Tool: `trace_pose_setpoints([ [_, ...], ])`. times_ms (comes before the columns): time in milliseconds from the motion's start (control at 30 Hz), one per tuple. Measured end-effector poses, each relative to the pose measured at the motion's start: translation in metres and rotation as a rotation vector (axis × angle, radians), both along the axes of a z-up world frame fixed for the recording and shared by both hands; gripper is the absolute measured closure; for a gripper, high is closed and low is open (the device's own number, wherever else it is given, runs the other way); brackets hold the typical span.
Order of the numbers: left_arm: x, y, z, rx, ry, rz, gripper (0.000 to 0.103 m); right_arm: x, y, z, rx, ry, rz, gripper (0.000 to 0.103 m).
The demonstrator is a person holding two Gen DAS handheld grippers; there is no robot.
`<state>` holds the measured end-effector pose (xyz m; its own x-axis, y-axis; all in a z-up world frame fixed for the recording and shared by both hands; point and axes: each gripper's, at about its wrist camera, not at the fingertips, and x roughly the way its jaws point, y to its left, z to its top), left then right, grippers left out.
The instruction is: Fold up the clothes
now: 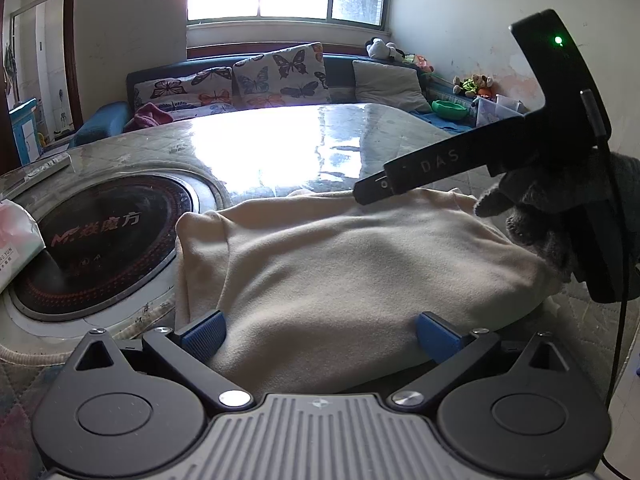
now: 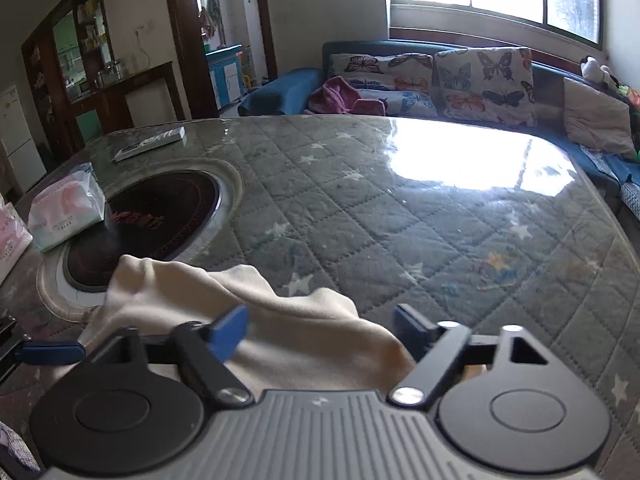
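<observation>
A cream garment [image 1: 340,272] lies folded into a thick bundle on the glass-topped table [image 1: 280,148]. My left gripper [image 1: 320,336] hangs low over its near edge, jaws spread wide, a blue pad at each side of the bundle and not pinching it. From the right, a gloved hand [image 1: 560,216] holds the other gripper, with one black finger [image 1: 420,172] above the garment's far edge. In the right wrist view my right gripper [image 2: 320,332] stands open over the garment [image 2: 280,320]; the cloth lies loose between and under its pads.
A round black cooktop [image 1: 108,240] is set into the table left of the garment. Tissue packs [image 2: 66,212] and a remote [image 2: 150,142] lie beyond it. Quilted tabletop [image 2: 420,220] stretches ahead to a blue sofa with butterfly cushions [image 2: 480,80].
</observation>
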<state>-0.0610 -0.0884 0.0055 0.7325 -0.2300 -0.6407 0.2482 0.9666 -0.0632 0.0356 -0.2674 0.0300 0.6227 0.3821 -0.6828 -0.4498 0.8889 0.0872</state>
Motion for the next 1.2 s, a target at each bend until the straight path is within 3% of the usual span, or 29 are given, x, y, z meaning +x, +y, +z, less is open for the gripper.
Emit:
trace_pose_setpoints([
  [300, 0.000, 0.001, 0.000, 0.004, -0.003, -0.013, 0.000, 0.021, 0.031, -0.014, -0.103, 0.007, -0.025, 0.000],
  [467, -0.001, 0.001, 0.000, 0.003, -0.007, -0.018, 0.000, 0.034, 0.040, -0.020, -0.121, 0.021, -0.035, 0.000],
  [600, -0.004, 0.008, 0.005, -0.018, -0.008, -0.014, 0.000, 0.032, 0.042, -0.008, -0.131, -0.011, -0.031, 0.000],
  [900, -0.007, 0.022, 0.008, -0.036, 0.003, 0.032, 0.000, 0.034, 0.078, -0.014, -0.179, -0.019, 0.044, 0.000],
  [1067, -0.008, 0.026, 0.005, -0.041, 0.026, 0.048, 0.000, 0.041, 0.084, -0.018, -0.144, -0.006, 0.032, 0.000],
  [1200, -0.011, 0.033, 0.004, -0.056, 0.032, 0.074, 0.000, 0.030, 0.079, -0.007, -0.166, -0.054, 0.045, 0.000],
])
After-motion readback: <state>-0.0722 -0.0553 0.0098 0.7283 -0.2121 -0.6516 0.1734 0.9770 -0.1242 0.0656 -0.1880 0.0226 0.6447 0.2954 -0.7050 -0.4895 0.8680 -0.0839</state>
